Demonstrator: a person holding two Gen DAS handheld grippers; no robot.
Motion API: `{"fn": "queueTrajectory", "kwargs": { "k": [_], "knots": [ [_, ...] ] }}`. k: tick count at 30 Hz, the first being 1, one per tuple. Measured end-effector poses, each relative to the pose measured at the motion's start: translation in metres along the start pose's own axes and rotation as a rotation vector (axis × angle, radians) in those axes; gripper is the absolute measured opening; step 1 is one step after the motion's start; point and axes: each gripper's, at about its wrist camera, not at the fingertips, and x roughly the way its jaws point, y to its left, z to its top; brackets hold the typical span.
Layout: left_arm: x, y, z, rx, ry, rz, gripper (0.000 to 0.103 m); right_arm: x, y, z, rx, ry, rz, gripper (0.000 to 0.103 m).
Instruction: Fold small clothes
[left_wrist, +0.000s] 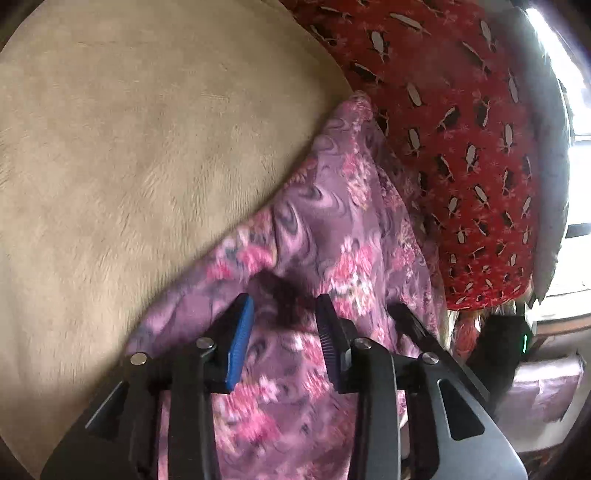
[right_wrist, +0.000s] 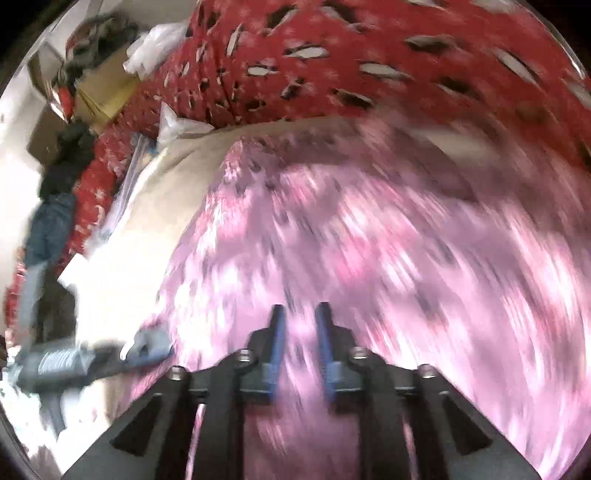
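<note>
Both claws, left (left_wrist: 284, 299) and right (right_wrist: 299, 308), gaped apart over the purple floral cloth (left_wrist: 332, 229); a red patterned fabric (left_wrist: 461, 129) crowded its far edge, touching it.

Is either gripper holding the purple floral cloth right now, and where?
No: the left gripper and right gripper are open above the purple floral cloth.

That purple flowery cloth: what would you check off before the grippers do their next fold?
1. Left gripper open over the purple floral cloth: ok, jaws apart with cloth below.
2. Right gripper open: ok, a gap shows between the blue pads.
3. Either gripper pinching fabric: cannot tell.
4. Cloth lying flat: not ok, ridges and folds show in the left view.
5. Right view sharp: not ok, heavy motion blur.
6. Beige blanket beside the cloth bare: ok.
</note>
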Motion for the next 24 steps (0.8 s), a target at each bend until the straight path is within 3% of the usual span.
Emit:
{"fn": "queueTrajectory", "kwargs": {
  "k": [2,3,5,6,7,8,12,18,20,24],
  "knots": [
    [-0.011,-0.007,-0.011,0.032,-0.014,-0.009,0.037,-0.048,-0.017,-0.03,0.06,-0.104,0.015,0.026],
    [-0.014,-0.009,-0.02,0.049,-0.033,0.039,0.047,-0.077,-0.032,-0.053,0.101,-0.185,0.013,0.039],
    [-0.004,-0.011,-0.031,0.066,-0.004,0.098,0.052,-0.095,-0.06,-0.081,0.171,-0.203,-0.046,0.048],
    [0.003,-0.012,-0.038,0.085,0.028,0.134,0.048,-0.093,-0.081,-0.103,0.233,-0.126,-0.143,0.044],
    [0.001,-0.017,-0.047,0.13,0.014,0.172,0.048,-0.091,-0.089,-0.116,0.251,-0.074,-0.147,0.028],
    [-0.005,-0.022,-0.056,0.177,0.01,0.204,0.048,-0.096,-0.093,-0.129,0.255,-0.061,-0.14,0.024],
    [-0.037,-0.016,-0.092,0.251,0.085,0.215,0.048,-0.147,-0.079,-0.187,0.238,-0.076,-0.095,0.039],
    [-0.087,0.049,-0.132,0.27,0.112,0.295,0.048,-0.211,-0.095,-0.282,0.227,-0.049,-0.221,0.048],
    [-0.102,0.07,-0.143,0.242,0.131,0.264,0.048,-0.219,-0.101,-0.305,0.253,-0.037,-0.235,0.05],
    [-0.115,0.094,-0.161,0.192,0.145,0.255,0.051,-0.221,-0.107,-0.35,0.315,-0.052,-0.133,0.051]
  ]
}}
